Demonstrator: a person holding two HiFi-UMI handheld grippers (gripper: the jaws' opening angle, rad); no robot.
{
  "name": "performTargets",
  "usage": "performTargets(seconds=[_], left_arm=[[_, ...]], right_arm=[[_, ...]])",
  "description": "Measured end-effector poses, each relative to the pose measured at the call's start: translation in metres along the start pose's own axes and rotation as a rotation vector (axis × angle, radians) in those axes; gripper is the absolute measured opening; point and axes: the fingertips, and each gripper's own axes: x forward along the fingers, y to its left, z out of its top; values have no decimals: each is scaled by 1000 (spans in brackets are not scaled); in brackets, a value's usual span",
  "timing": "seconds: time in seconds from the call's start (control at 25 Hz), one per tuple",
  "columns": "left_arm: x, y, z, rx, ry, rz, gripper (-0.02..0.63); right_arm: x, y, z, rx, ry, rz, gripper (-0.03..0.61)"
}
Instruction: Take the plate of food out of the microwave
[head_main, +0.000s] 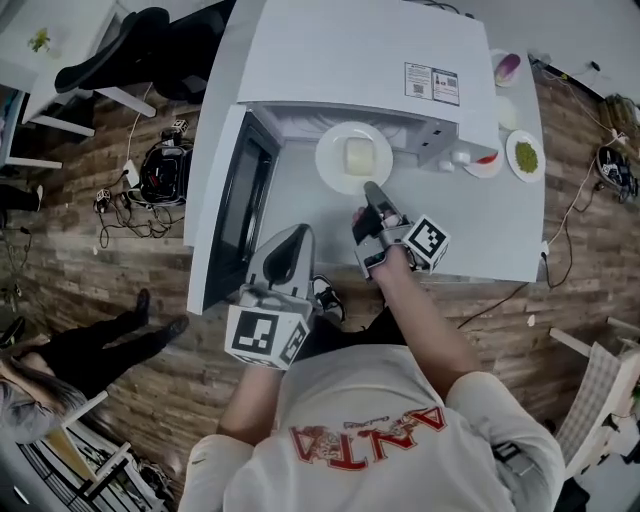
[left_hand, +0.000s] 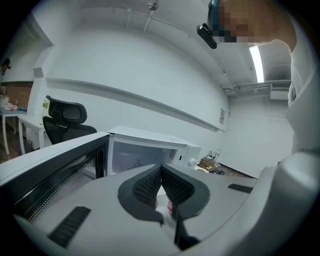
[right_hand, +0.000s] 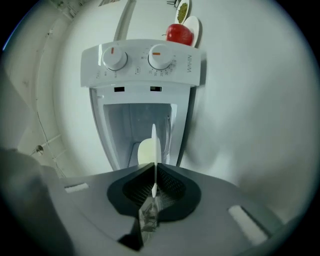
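Note:
A white plate (head_main: 354, 157) with a pale block of food (head_main: 357, 155) sits at the mouth of the open white microwave (head_main: 360, 55). My right gripper (head_main: 371, 188) reaches in from the front and is shut on the plate's near rim. In the right gripper view the plate (right_hand: 154, 142) shows edge-on as a thin white line, pinched between the dark pads (right_hand: 167, 186) of my right gripper (right_hand: 153, 166), with the food (right_hand: 144, 151) beside it. My left gripper (head_main: 297, 232) hangs in front of the open door (head_main: 238, 195), apart from the plate. My left gripper (left_hand: 161, 169) is shut on nothing.
The microwave stands on a white table (head_main: 500, 235). Right of it are small dishes: one with green food (head_main: 526, 156), one with a red fruit (head_main: 485, 160), and a bowl (head_main: 507, 68). A black office chair (head_main: 140, 45) and cables (head_main: 160, 172) are on the wooden floor at left.

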Motion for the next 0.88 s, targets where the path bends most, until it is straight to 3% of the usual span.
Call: performTargets(seconds=[0.44,0.88], left_arm=[[19,-52,-13,75,41,-121,9],[55,-122,-34,108,91,-253,9]], right_arm=[[-113,-35,5,8,-45,-38,16],[-211,-76,98,22,-272,-75,15]])
